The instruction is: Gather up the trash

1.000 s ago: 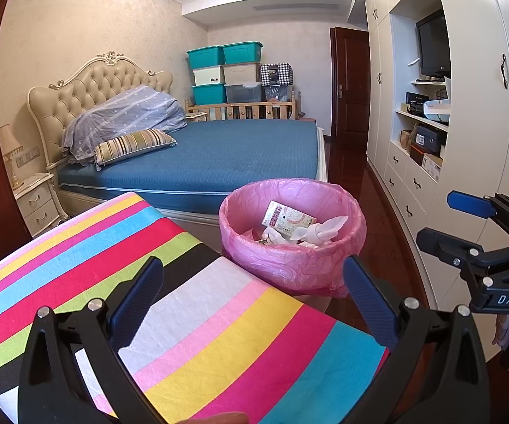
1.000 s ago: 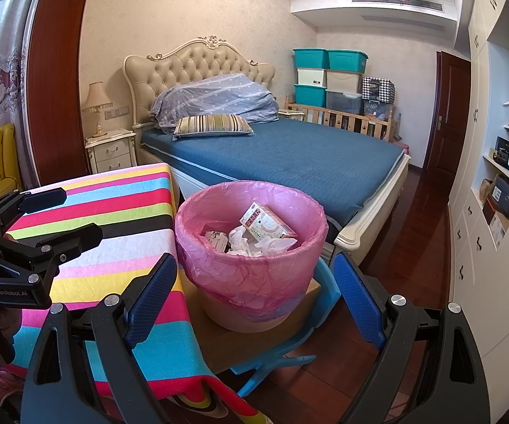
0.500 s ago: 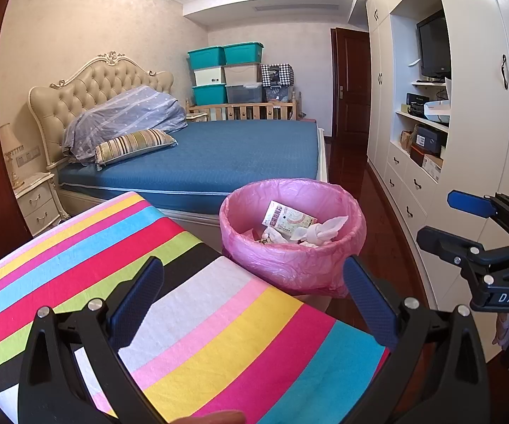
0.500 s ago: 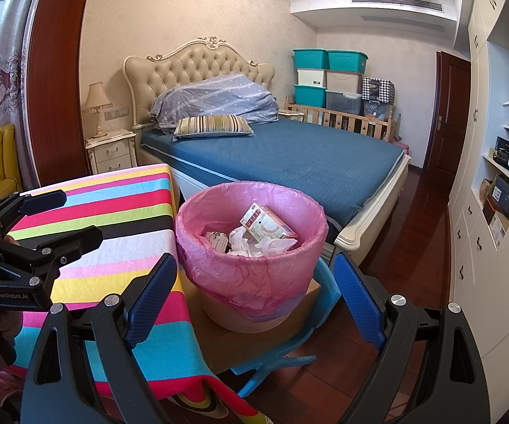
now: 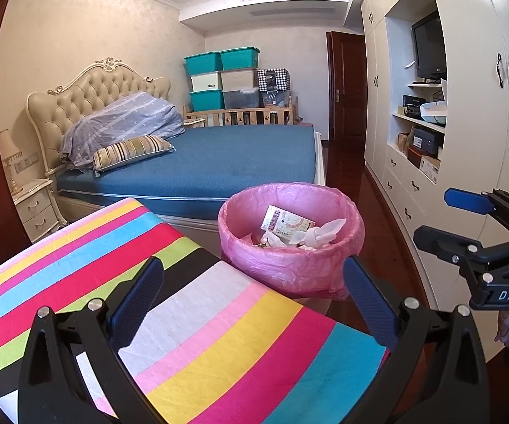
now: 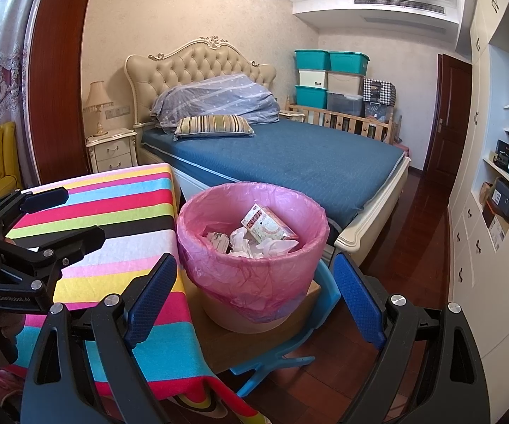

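1. One trash bin (image 6: 250, 275), pink-lined, with one printed carton (image 6: 267, 228) on its crumpled tissues (image 6: 242, 242).
2. Two grippers: left gripper (image 5: 254, 298), right gripper (image 6: 256, 291).
3. Three teal storage boxes (image 6: 348, 62).
4. One striped pillow (image 6: 213, 125), one lamp (image 6: 97, 104), one nightstand (image 6: 113, 152).

No visible change

Across the last second nothing shifted in either view: no object moved, and neither hand-held tool altered its position or its opening.

Bright even daylight, sharp, fisheye-curved edges
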Demonstrator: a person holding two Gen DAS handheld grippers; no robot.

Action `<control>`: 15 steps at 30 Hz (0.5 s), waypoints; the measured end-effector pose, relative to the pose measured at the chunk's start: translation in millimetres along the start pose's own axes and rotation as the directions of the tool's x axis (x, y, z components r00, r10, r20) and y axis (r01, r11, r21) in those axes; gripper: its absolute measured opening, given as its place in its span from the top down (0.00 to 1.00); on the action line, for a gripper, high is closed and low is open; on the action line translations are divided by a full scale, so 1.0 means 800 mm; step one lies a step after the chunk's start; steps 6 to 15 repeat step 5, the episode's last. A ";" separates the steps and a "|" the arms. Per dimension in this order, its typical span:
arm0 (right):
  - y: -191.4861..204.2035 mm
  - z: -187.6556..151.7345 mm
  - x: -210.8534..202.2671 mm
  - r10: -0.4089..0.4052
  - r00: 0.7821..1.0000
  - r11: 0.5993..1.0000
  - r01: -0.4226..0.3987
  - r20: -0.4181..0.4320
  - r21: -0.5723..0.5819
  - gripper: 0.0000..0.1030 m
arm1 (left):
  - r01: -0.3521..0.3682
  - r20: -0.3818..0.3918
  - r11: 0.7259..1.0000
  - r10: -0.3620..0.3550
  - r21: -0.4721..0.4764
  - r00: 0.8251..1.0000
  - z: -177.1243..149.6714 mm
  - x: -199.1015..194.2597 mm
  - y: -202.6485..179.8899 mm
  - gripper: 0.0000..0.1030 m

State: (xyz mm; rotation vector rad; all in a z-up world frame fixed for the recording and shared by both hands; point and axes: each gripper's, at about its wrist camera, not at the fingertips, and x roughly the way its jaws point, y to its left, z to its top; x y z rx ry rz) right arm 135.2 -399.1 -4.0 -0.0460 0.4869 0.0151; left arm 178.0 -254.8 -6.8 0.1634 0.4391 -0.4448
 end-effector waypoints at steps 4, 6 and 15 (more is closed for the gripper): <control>0.008 0.005 -0.003 0.003 1.000 1.000 -0.003 0.000 -0.016 0.17 | -0.004 0.002 1.000 0.004 -0.004 1.000 0.001 -0.005 0.006 0.04; 0.011 0.007 -0.004 0.005 1.000 1.000 -0.005 0.001 -0.022 0.17 | -0.009 0.005 1.000 0.009 -0.006 1.000 0.000 -0.009 0.009 0.04; 0.011 0.007 -0.004 0.005 1.000 1.000 -0.005 0.001 -0.022 0.17 | -0.009 0.005 1.000 0.009 -0.006 1.000 0.000 -0.009 0.009 0.04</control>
